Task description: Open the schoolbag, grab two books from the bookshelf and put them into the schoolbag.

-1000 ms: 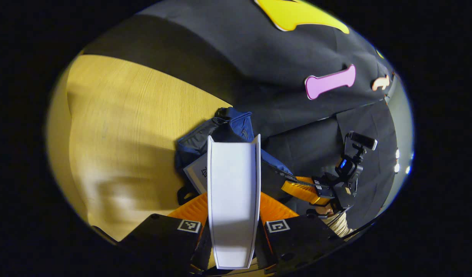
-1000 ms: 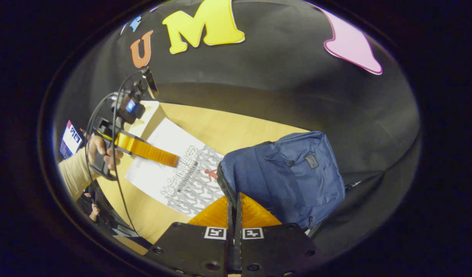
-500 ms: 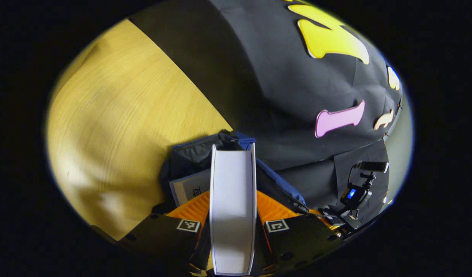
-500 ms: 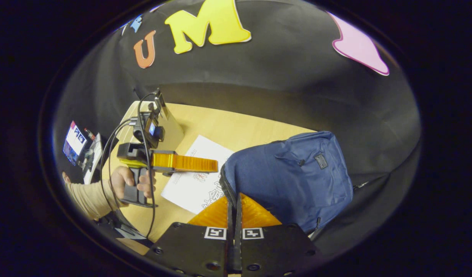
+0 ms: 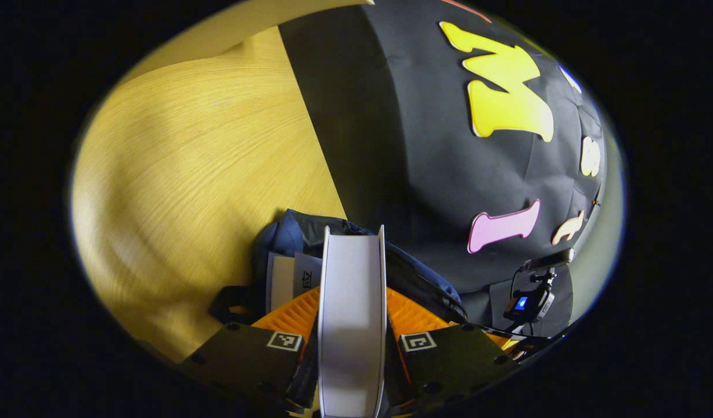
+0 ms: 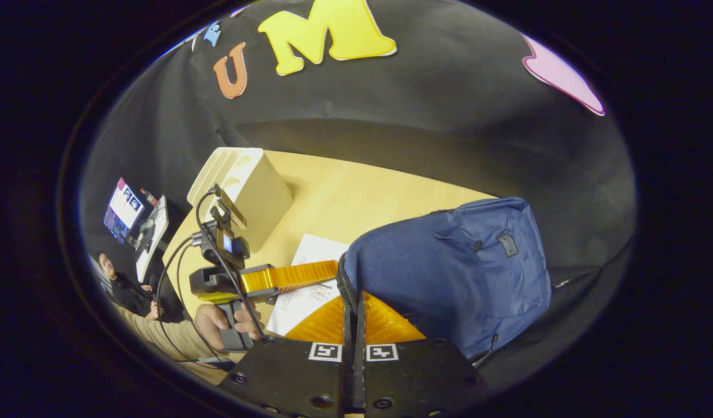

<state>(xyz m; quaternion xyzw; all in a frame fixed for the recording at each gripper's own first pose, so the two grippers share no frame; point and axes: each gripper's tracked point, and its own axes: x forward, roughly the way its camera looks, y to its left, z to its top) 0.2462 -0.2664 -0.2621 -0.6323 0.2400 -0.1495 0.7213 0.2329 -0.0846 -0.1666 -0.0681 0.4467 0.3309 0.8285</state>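
One book (image 5: 351, 313) is being fed into the blue schoolbag (image 6: 449, 273), so the step in hand looks like the loading of a book, with the bag already unzipped. In the left gripper view the left tool (image 5: 352, 325) is clamping this book between its two orange fingers (image 5: 290, 310), both pressing on the covers, with the white page edge facing the camera. The book's long axis is running straight ahead along the fingers toward 12 o'clock, and its far end is sitting at the bag's dark mouth (image 5: 310, 223). Another white book or sheet (image 5: 287, 278) is showing just at 10 o'clock of it, seemingly inside the opening, though I cannot tell how deep. In the right gripper view the right tool (image 6: 355, 316) is pinching the zipper rim (image 6: 346, 284) of the bag, its fingers nearly together on the fabric, apparently holding the mouth open. The bag is lying on the wooden bench (image 6: 339, 197) with its mouth toward 9 o'clock and its bottom toward 3 o'clock. A cream bookshelf (image 6: 243, 186) is standing at 10 o'clock of the bag, well apart. The next move probably calls for pushing the book farther along its own length, keeping it parallel to the opening so its corners are not snagging the zipper, then letting go.
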